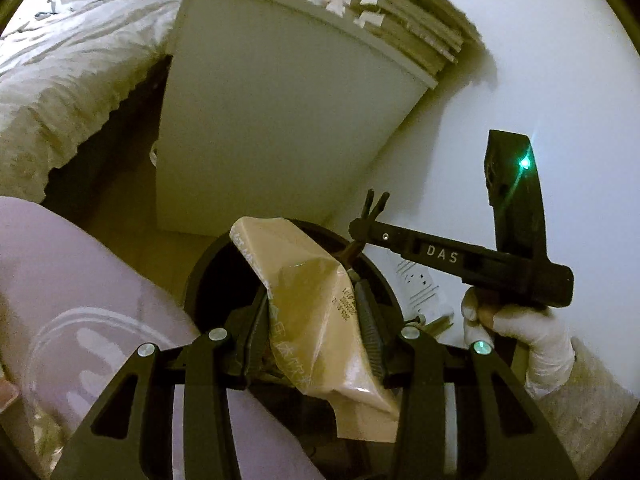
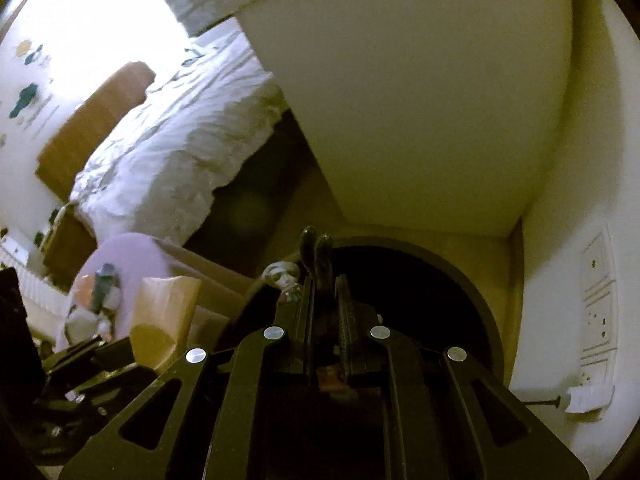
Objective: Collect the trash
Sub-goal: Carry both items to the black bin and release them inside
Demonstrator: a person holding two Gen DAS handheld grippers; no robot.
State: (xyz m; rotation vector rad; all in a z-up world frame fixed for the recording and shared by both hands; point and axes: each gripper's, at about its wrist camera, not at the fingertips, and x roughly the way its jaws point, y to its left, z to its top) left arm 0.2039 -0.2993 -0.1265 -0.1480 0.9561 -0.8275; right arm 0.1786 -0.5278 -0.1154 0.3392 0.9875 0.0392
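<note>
My left gripper (image 1: 312, 292) is shut on a tan plastic packet (image 1: 316, 312) with printed text, held over the round black bin (image 1: 200, 276). To its right a white-gloved hand (image 1: 532, 344) holds my right gripper (image 1: 356, 234), which is shut on a thin dark piece of trash (image 1: 374, 204) with two prongs sticking out. In the right wrist view my right gripper (image 2: 325, 280) pinches that dark forked piece (image 2: 316, 252) above the bin's dark mouth, inside its rim (image 2: 480, 292). The tan packet (image 2: 164, 312) shows at the lower left.
A white cabinet (image 1: 260, 120) stands just behind the bin, with a stack of books (image 1: 412, 20) on top. A bed with a white duvet (image 2: 160, 152) lies to the left. A leg in lilac trousers (image 1: 80, 280) is close on the left. A wall socket (image 2: 598, 300) sits on the right.
</note>
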